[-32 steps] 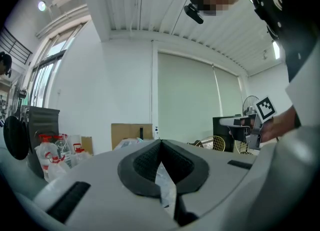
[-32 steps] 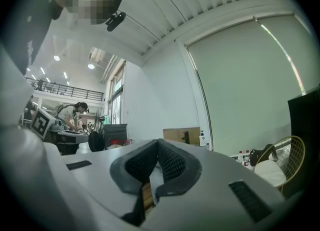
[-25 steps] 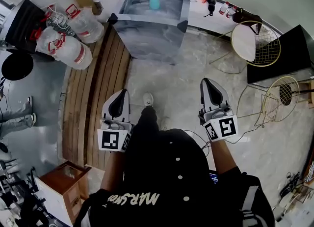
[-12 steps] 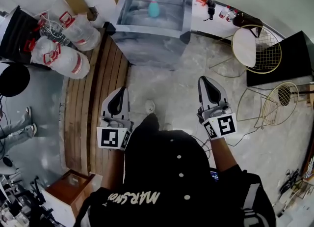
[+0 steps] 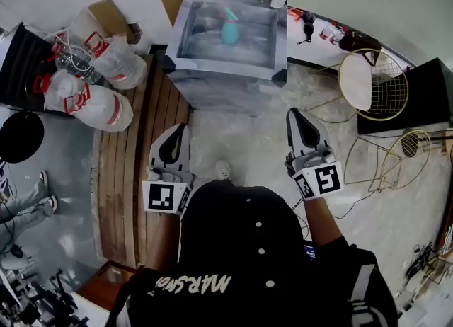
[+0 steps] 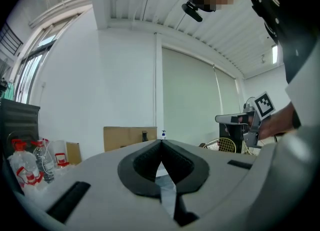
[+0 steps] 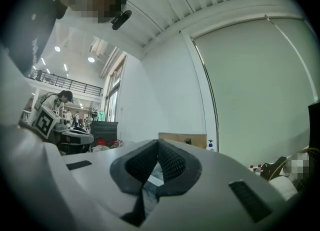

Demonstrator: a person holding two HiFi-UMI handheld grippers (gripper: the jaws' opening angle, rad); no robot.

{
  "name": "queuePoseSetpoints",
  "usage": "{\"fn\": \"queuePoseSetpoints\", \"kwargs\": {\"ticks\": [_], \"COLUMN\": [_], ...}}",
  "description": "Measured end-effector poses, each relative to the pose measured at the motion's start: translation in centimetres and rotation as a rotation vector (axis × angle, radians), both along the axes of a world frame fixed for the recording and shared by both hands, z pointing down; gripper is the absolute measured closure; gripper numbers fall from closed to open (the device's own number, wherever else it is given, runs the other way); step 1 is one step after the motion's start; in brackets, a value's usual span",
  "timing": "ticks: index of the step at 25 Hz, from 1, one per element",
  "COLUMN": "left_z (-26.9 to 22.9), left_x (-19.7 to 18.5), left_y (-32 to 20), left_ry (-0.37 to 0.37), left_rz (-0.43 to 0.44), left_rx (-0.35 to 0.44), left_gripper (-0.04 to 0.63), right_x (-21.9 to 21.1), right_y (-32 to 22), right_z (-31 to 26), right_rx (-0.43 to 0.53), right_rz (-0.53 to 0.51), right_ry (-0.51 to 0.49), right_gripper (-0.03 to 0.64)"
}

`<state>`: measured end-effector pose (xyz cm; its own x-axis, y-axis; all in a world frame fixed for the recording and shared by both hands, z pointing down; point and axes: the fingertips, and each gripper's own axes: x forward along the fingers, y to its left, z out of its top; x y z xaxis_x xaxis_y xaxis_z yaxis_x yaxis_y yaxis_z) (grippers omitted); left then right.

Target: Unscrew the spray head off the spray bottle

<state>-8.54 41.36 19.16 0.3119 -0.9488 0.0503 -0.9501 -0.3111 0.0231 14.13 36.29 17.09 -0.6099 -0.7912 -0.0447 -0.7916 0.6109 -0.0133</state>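
Glossy marbled table (image 5: 212, 88); smooth teal plastic bottle (image 5: 230, 32); slatted wood strip (image 5: 131, 156); polished stone-look floor (image 5: 255, 141); gold wire-metal chair (image 5: 391, 71)

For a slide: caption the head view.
Left hand-held gripper and right hand-held gripper, shut, before table with spray bottle.

A teal spray bottle (image 5: 230, 32), spray head (image 5: 228, 13) fitted, is seen on the desk (image 5: 212, 65), well ahead of and between the left gripper (image 5: 177, 133) and right gripper (image 5: 297, 116).
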Motion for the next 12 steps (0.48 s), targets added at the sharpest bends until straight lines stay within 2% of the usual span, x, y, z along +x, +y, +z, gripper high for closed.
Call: {"fn": "queuePoseSetpoints", "kwargs": {"ticks": [6, 12], "left_z": [0.4, 1.4], "left_x": [-2.5, -3.4], "left_y": [-4.1, -7.0], "left_ry": [-0.001, 0.007], "left_rz": [0.036, 0.075], "left_rx": [0.000, -0.026], "left_gripper": [0.569, 0.569], "right_x": [-2.7, -3.1], "right_y": [-3.5, -5.4], "right_z": [0.3, 1.2], "right_rx": [-0.013, -0.045], "right_rz": [0.021, 0.068], "right_ry": [0.005, 0.006], "right_gripper": [0.604, 0.604]}}
